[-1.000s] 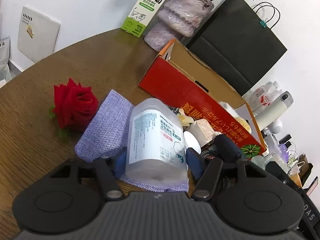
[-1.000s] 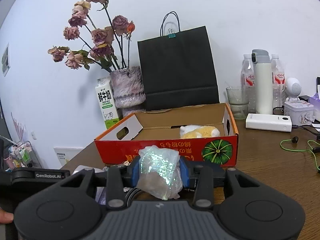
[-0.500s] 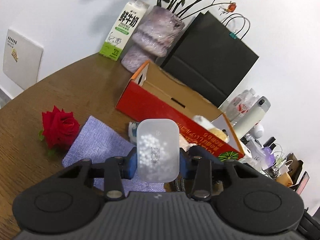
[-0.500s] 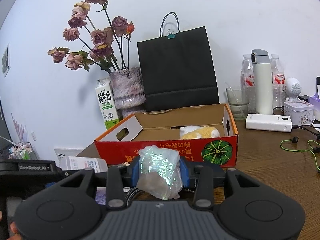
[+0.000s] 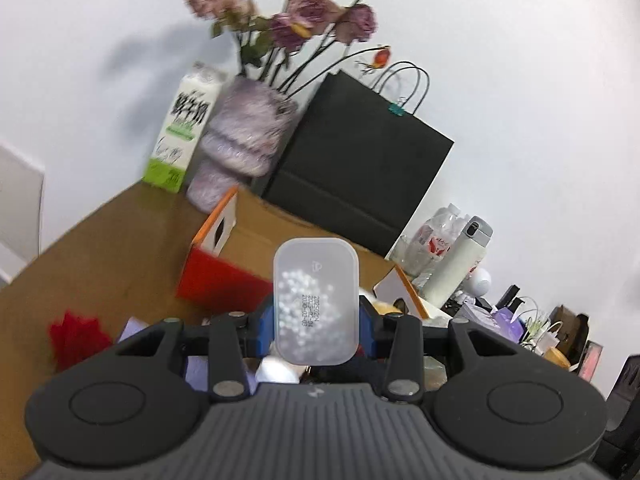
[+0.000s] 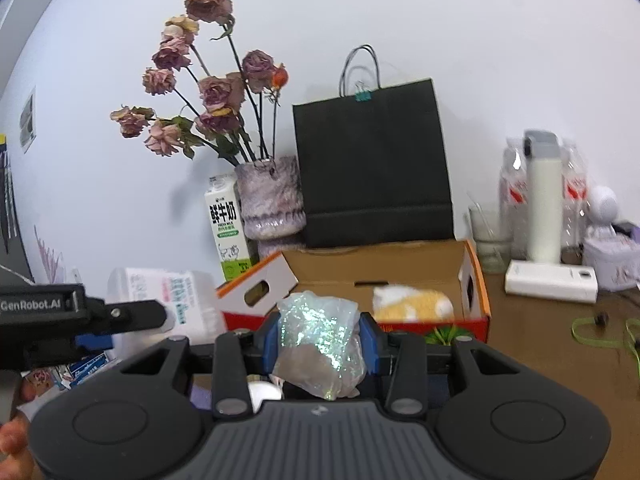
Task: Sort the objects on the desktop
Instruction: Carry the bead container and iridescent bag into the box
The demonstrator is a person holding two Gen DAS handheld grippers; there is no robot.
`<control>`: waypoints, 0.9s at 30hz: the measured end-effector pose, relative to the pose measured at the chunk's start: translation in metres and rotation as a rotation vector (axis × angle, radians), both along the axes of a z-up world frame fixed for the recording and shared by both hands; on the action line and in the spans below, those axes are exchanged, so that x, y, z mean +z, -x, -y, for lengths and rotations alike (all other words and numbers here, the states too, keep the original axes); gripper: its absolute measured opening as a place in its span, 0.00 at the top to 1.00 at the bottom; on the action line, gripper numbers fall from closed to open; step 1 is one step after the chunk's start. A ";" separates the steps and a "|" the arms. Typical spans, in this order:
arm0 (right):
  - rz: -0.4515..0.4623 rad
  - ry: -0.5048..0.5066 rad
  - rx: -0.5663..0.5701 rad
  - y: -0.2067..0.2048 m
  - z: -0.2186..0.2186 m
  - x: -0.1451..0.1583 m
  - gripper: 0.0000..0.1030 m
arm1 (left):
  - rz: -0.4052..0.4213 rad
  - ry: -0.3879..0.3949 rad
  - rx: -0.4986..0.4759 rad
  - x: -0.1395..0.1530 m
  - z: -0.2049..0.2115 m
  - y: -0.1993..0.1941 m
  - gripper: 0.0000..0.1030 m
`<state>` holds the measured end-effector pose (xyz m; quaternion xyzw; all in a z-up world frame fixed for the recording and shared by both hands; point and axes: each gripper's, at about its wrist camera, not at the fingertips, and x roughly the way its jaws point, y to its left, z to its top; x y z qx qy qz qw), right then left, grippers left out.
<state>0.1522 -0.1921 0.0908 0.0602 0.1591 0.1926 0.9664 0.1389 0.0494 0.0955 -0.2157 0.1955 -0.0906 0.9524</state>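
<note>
L claw (image 5: 316, 316) is clamped on a translucent plastic container (image 5: 315, 304), blue pads tight vs. both its sides; container is end-on to the cam, white beads and a printed date code showing thru its base, held up off the counter (image 5: 104, 252). In the R wrist view the same container (image 6: 168, 300) shows side-on w/ pink and blue label print, left of the cardboard box (image 6: 360, 268).

R claw (image 6: 320, 340) is closed on a crumpled iridescent cellophane packet (image 6: 320, 336), pinched between the blue pads, raised in front of the box's near wall.

Box is open-topped, red front w/ orange rim; a yellow-and-white plush (image 6: 412, 304) lies inside toward its R end. Behind box: black paper bag (image 6: 372, 164) w/ a teal clip on the handles, purple vase (image 6: 272, 200) of dried roses, milk carton (image 6: 228, 228) just beside vase. Right of box: white power bank (image 6: 550, 280), glass (image 6: 488, 240), white thermos (image 6: 544, 200) between water bottles. L wrist view: blurred red rose (image 5: 76, 336) on counter at left, lilac cloth (image 5: 136, 328) near it.
</note>
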 end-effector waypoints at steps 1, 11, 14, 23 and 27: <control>0.009 0.002 0.002 -0.005 -0.002 0.003 0.62 | 0.012 -0.023 -0.001 0.005 0.004 -0.006 0.60; -0.019 -0.037 -0.006 -0.079 -0.022 0.002 0.62 | 0.025 -0.015 0.013 -0.005 0.016 -0.075 0.60; -0.047 -0.027 -0.002 -0.105 -0.030 -0.005 0.62 | 0.005 -0.015 0.022 -0.012 0.012 -0.098 0.60; -0.138 0.028 0.012 -0.164 -0.057 -0.026 0.62 | -0.091 -0.078 0.056 -0.040 0.004 -0.161 0.60; -0.190 0.054 0.030 -0.180 -0.063 -0.036 0.62 | -0.148 -0.119 0.075 -0.051 0.002 -0.174 0.60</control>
